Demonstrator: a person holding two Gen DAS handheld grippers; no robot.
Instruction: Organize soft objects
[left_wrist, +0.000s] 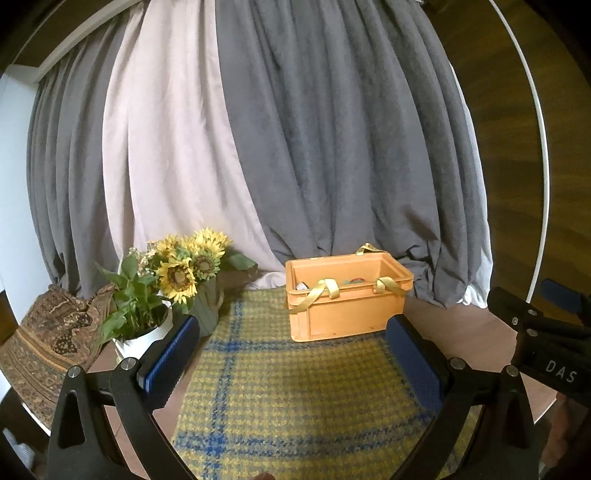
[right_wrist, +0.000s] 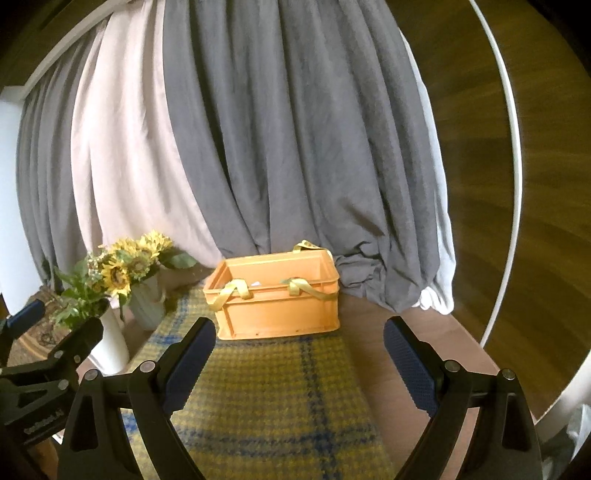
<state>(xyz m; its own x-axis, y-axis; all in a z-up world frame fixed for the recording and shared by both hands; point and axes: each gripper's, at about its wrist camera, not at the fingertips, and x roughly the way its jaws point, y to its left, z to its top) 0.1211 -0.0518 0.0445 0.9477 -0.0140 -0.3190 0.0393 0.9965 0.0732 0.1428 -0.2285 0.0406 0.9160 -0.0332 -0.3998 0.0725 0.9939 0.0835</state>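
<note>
Left tool: jaws spread wide, holding nothing; sunflower bouquet ahead to its left. Orange crate with yellow straps ahead between both tools on the plaid blanket. Right tool: jaws spread wide, holding nothing.

We list: wooden bench, bearing plaid blanket, patterned cloth, white pot, sunflower vase; orange crate atop blanket.
</note>
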